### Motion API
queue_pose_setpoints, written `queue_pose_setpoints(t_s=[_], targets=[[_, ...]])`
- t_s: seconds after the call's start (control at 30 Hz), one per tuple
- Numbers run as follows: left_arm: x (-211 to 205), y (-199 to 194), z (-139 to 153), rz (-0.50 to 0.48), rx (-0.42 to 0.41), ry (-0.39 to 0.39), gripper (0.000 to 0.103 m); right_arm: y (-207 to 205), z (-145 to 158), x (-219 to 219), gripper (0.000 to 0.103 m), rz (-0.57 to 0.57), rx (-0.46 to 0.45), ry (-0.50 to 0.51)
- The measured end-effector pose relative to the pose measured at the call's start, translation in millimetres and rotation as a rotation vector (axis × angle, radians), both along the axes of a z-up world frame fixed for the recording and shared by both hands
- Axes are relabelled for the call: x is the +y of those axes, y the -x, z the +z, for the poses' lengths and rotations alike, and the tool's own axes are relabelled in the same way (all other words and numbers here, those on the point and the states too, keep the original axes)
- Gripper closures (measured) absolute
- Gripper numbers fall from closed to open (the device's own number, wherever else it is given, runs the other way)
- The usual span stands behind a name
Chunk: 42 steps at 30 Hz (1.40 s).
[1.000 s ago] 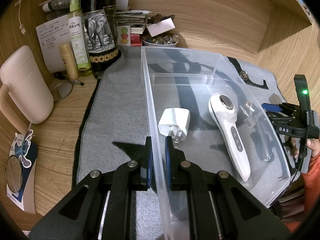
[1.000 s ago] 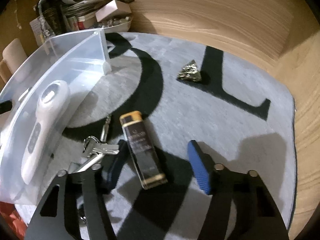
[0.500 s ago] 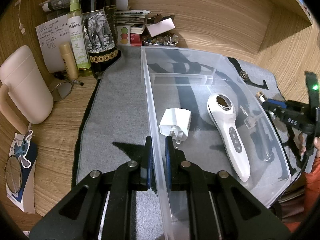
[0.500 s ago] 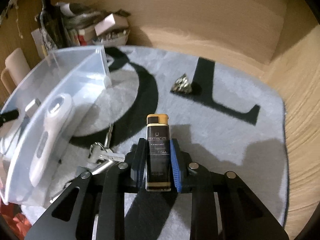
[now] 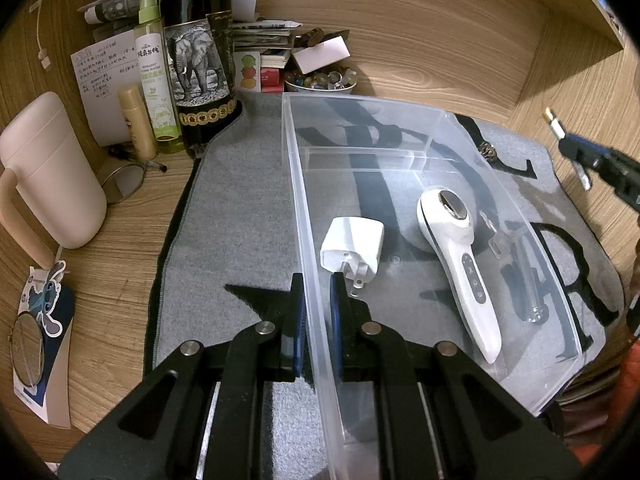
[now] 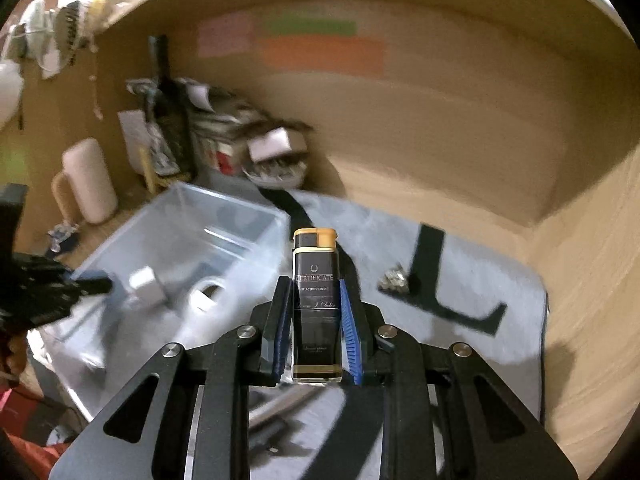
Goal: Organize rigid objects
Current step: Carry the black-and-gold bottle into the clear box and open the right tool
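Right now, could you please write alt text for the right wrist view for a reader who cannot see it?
The right gripper is shut on a black and gold lighter, held upright above a grey mat. To its left sits a clear plastic bin holding white items; the picture is blurred.

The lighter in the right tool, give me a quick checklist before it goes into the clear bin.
1. Right tool shut on the lighter: ok.
2. Lighter straight between the pads, top end sticking out: ok.
3. Left tool clamped on the clear bin wall: ok.
4. Bare floor in the bin beside the charger and white massager: ok.
5. Lighter already over the bin: cannot tell, view blurred.
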<state>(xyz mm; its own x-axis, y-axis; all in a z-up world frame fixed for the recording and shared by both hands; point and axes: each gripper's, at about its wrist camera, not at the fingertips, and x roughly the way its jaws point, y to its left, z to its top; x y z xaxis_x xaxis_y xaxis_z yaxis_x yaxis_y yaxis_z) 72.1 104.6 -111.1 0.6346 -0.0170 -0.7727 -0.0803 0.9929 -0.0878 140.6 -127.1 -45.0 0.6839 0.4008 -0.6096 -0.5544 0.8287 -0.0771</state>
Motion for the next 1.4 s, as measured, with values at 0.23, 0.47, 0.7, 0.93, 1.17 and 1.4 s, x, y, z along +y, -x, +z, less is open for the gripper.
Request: queue_pose_setpoints(t_s=[0.23,0.47,0.7,0.93,1.17,1.4], targets=[[-0.3,-0.3,0.1,0.001,0.000,0.001,0.093,16.1,14.6,33.0,0.081,0.092,-0.040,-0.031],[-0.5,-1.2,0.5,-0.001,0.003,0.000,0.093,23.6,12.4,59.2,0.081,0.157,-0.026,-0.056],[-0.5,-2.3,1.4,-0.006,0.001,-0.002,0.093,26.4,-4.6,82.0,0.081,0.205,0.035,-0.028],[-0.7,-2.5,1.3,-0.008,-0.002,0.005,0.093,25.4,-23.7,100.6,0.081,0.238,0.111,0.021],[-0.4,-2.6,1.2,-0.013,-0.004,0.006,0.093,21.8,-42.1,110.9,0.081,0.253,0.186,0.070],[-1.2,-2.6,1.0,-0.015,-0.007,0.007,0.093,22.8,-52.4,118.1,0.081,0.272,0.212,0.128]])
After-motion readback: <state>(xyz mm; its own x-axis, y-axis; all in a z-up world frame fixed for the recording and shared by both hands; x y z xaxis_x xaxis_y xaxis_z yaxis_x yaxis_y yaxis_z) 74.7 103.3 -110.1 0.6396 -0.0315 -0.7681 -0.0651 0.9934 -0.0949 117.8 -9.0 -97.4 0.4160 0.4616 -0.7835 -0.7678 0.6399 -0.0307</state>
